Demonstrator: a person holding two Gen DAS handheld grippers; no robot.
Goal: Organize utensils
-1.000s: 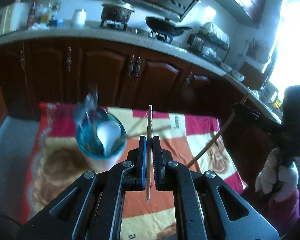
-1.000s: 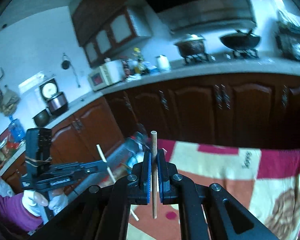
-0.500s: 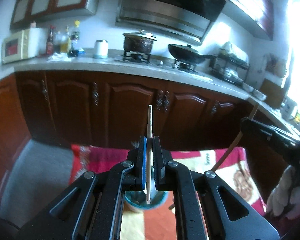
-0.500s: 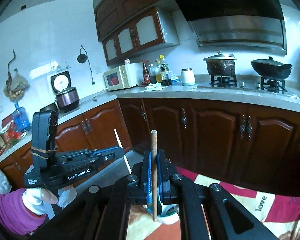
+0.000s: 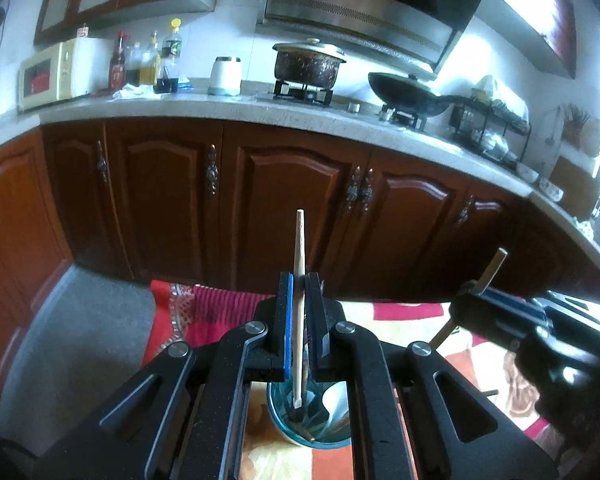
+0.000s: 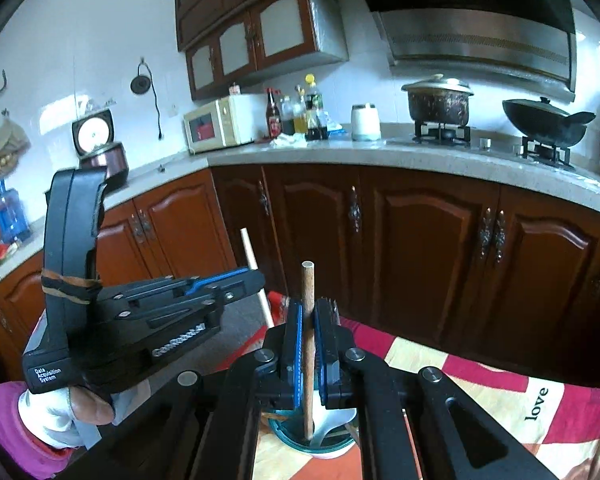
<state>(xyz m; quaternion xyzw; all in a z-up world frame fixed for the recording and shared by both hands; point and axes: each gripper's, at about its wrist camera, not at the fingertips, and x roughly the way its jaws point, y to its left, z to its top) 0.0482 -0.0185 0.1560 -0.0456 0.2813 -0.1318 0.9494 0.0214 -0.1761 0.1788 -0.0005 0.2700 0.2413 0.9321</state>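
Observation:
My left gripper is shut on a pale wooden chopstick that stands upright between its blue pads. The chopstick's lower end hangs over a teal cup holding a white spoon and other utensils. My right gripper is shut on a darker brown chopstick, also upright, with its lower end inside the same cup. In the right wrist view the left gripper comes in from the left. In the left wrist view the right gripper sits at the right.
The cup stands on a table with a red and orange patterned cloth. Dark wooden cabinets and a stone counter with a pot, a wok and bottles run behind. A gloved hand in a pink sleeve holds the left gripper.
Both grippers have travelled across to the cup, each still carrying its chopstick. The cup, earlier off to the left of the jaws, now lies right beneath both.

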